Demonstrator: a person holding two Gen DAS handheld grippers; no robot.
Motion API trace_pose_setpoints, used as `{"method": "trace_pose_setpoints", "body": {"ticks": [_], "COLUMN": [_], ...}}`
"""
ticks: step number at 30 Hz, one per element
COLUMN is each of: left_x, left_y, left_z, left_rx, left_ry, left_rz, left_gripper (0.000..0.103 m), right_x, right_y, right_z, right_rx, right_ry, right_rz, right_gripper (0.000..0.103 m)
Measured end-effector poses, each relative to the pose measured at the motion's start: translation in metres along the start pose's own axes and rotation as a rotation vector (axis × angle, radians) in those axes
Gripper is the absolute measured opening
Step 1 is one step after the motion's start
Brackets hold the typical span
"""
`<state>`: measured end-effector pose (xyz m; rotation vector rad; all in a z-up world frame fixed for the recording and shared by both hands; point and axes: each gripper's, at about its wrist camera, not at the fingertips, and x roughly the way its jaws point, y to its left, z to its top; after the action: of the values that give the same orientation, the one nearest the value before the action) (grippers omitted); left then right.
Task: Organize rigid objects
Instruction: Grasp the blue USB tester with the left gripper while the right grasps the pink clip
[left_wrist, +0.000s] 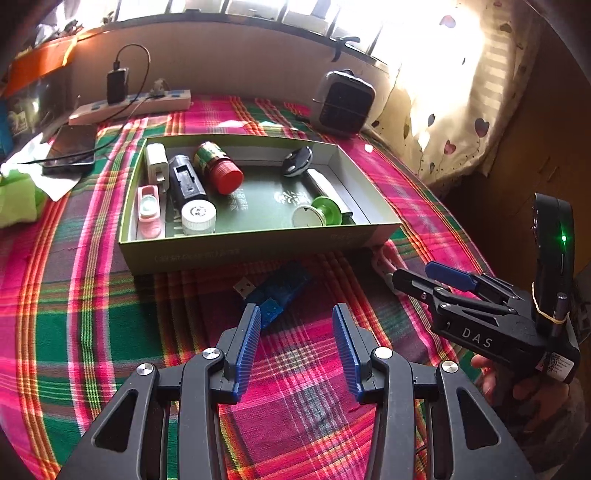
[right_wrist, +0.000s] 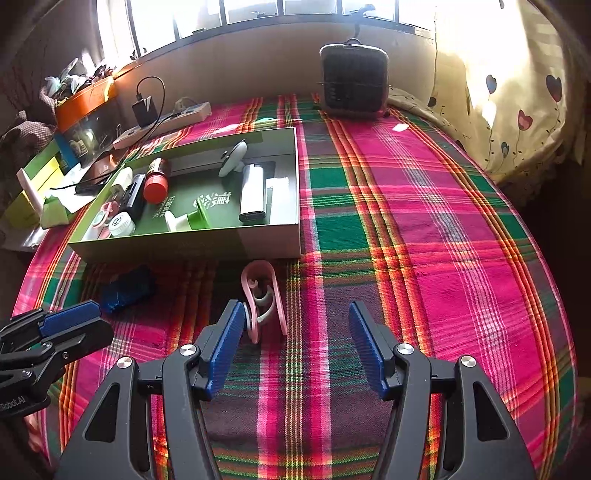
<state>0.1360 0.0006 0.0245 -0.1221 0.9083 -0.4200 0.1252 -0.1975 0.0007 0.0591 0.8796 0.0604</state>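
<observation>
Both claws, the left claw (left_wrist: 295, 347) and the right claw (right_wrist: 295, 347), are held apart and empty, while a blue USB module (left_wrist: 275, 291) and pink clip (right_wrist: 264, 299) are left on the plaid worktop (right_wrist: 424, 258) outside the mostly filled green box (left_wrist: 258, 247).

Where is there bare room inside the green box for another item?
The green box is bare mid-floor, between the red-capped bottle and the green spool. Its left end around the black case is crowded.
</observation>
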Motion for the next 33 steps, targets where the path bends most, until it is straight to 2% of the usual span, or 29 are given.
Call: {"method": "trace_pose_setpoints", "body": {"ticks": [5, 9, 14, 21, 27, 31, 33], "left_x": [0.005, 0.012, 0.021, 0.025, 0.023, 0.027, 0.03], "left_y": [0.005, 0.004, -0.003, -0.007, -0.013, -0.015, -0.015], "left_z": [0.013, 0.018, 0.019, 0.015, 0.008, 0.009, 0.01], "left_rx": [0.007, 0.031, 0.053, 0.067, 0.069, 0.073, 0.073], "left_ry": [-0.019, -0.005, 0.013, 0.047, 0.059, 0.064, 0.068], "left_rz": [0.051, 0.049, 0.043, 0.041, 0.032, 0.079, 0.115], "left_gripper": [0.04, 0.04, 0.04, 0.04, 0.04, 0.04, 0.04], "right_x": [0.001, 0.008, 0.019, 0.02, 0.018, 0.017, 0.017], "right_y": [0.007, 0.012, 0.015, 0.011, 0.007, 0.005, 0.003], "right_z": [0.002, 0.005, 0.007, 0.006, 0.005, 0.005, 0.004], "right_rx": [-0.029, -0.05, -0.075, -0.092, -0.104, -0.107, -0.101], "right_ry": [-0.017, -0.015, 0.029, 0.021, 0.012, 0.007, 0.006], "right_rz": [0.052, 0.07, 0.052, 0.017, -0.001, 0.002, 0.01], "right_gripper": [0.06, 0.06, 0.06, 0.059, 0.042, 0.031, 0.03]}}
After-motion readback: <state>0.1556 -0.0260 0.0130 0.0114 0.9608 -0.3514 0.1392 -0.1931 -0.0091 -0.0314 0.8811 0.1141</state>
